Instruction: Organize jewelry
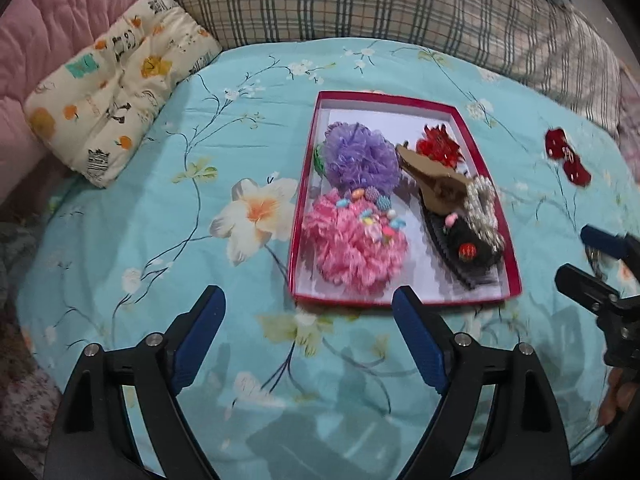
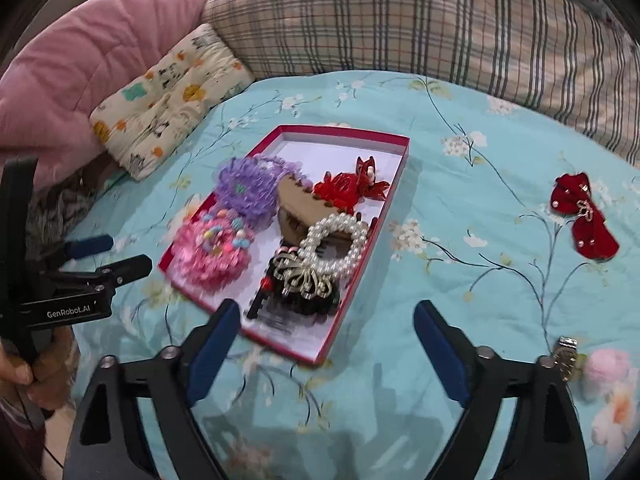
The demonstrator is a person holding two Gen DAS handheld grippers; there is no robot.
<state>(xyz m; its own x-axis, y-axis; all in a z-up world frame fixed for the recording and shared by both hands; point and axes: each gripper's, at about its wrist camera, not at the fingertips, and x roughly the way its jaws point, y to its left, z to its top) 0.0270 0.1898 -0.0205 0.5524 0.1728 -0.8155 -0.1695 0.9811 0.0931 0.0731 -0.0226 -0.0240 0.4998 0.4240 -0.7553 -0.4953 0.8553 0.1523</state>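
A shallow red-rimmed box (image 1: 388, 99) (image 2: 344, 132) lies on the flowered blue bedsheet. Inside it are a purple scrunchie (image 1: 360, 156) (image 2: 248, 188), a pink scrunchie (image 1: 352, 248) (image 2: 212, 256), a red hair clip (image 1: 438, 146) (image 2: 348, 190), a brown claw clip (image 1: 436, 184) (image 2: 296, 200), a pearl bracelet (image 1: 482, 208) (image 2: 340, 248) and black combs (image 1: 468, 256) (image 2: 296, 300). A red bow (image 1: 568, 158) (image 2: 584, 216) lies on the sheet to the right of the box. My left gripper (image 1: 308, 296) (image 2: 120, 254) stands open and empty at the box's near edge. My right gripper (image 2: 329, 307) (image 1: 580, 256) is open and empty over its near right corner.
A wristwatch (image 2: 566, 356) and a pink pompom (image 2: 608, 364) lie at the near right. A small printed cushion (image 1: 116, 88) (image 2: 168, 100), a pink quilt (image 1: 60, 20) and a plaid pillow (image 1: 360, 0) border the far side. A hand (image 2: 44, 368) grips the left tool.
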